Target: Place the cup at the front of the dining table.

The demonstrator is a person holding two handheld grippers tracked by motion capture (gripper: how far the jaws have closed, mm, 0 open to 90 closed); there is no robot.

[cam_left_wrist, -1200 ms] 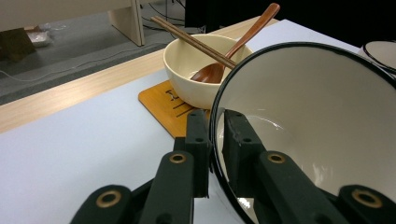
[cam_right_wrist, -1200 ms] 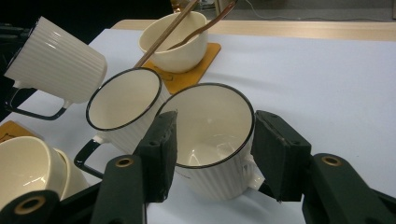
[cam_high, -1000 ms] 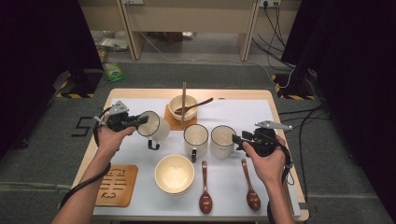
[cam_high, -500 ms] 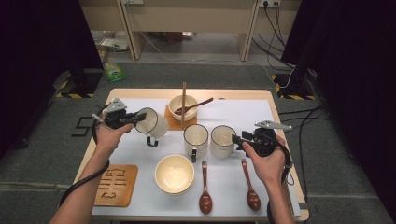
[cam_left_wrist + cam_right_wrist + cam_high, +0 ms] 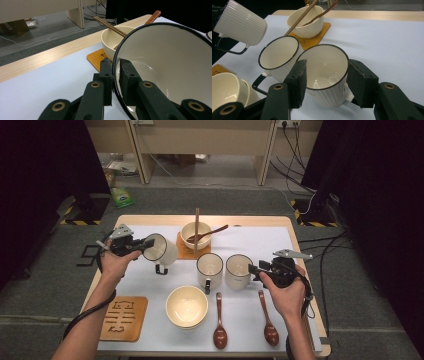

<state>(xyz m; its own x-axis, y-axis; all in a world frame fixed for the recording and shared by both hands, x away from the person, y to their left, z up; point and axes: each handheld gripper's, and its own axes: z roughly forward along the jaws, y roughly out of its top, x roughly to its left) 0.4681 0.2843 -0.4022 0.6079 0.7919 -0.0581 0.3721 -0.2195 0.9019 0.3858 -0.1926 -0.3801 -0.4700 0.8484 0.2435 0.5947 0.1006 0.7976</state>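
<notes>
High view: left gripper (image 5: 145,243) pinches the rim of a ribbed cream mug (image 5: 162,251), tipped on its side, mouth toward 9 o'clock, black handle hanging at 6, lifted off the white table cover (image 5: 125,280). Just at its 3 o'clock, a bowl with chopsticks and a spoon (image 5: 195,234) sits on an orange coaster (image 5: 183,251). Right gripper (image 5: 251,269) is at the right-hand mug (image 5: 238,271), with a middle mug (image 5: 209,269) just at that one's 9 o'clock. An empty bowl (image 5: 187,306) and two brown spoons (image 5: 219,325) lie toward 6.

Left gripper view: jaws nearly closed, one inside and one outside the mug wall (image 5: 175,65) (rim clamped between them). Bowl (image 5: 112,40) at 12.

Right gripper view: jaws spread wide, straddling the upright mug (image 5: 324,72), pads beside its wall; contact unclear. The tilted mug (image 5: 239,23) hangs at 10 o'clock.
</notes>
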